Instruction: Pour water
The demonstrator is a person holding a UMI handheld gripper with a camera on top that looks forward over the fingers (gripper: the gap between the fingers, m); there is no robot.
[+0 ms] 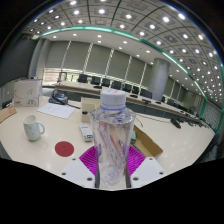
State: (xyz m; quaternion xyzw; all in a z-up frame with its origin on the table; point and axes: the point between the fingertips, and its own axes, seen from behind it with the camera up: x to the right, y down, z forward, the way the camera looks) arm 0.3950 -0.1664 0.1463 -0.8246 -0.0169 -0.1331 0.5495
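Observation:
A clear plastic water bottle (113, 135) with a white cap stands upright between my fingers, lifted above the table. My gripper (113, 162) is shut on the bottle, its magenta pads (91, 158) pressing the bottle's lower body from both sides. Off to the left, on the table, are a white mug (33, 127) with a handle and a red round coaster (65, 148) nearer my fingers.
A long pale table (170, 145) stretches ahead with papers, a wooden block (148, 146) to the right of the bottle, a small box (87, 131) to the left, and dark office chairs (100, 80) along the far side.

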